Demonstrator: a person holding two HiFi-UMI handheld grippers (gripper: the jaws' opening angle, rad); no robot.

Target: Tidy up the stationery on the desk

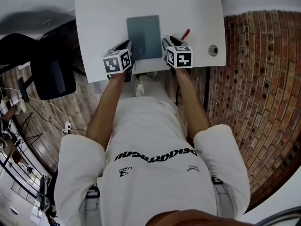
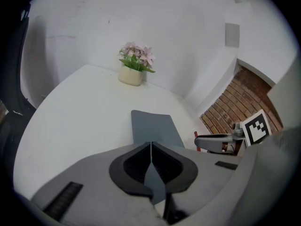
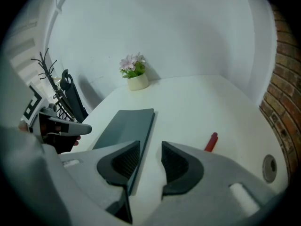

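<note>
A grey notebook [image 1: 143, 34] lies flat on the white desk [image 1: 103, 22]. A red pen [image 1: 185, 34] lies to its right. My left gripper [image 1: 126, 47] hangs at the notebook's near left corner. In the left gripper view the left gripper [image 2: 150, 147] is shut, its pads meeting with nothing pinched, and the notebook [image 2: 153, 126] runs on beyond and under it. My right gripper [image 1: 168, 41] is by the notebook's near right corner. The right gripper [image 3: 150, 149] stands open over bare desk beside the notebook [image 3: 124, 126]; nothing is between the pads. The pen [image 3: 211, 141] lies further right.
A potted flower [image 2: 134, 69] stands at the desk's far edge against the white wall. A round cable hole [image 1: 213, 50] sits near the desk's right front corner. A black chair [image 1: 51, 69] stands left of the desk, brickwork [image 1: 263, 79] to the right.
</note>
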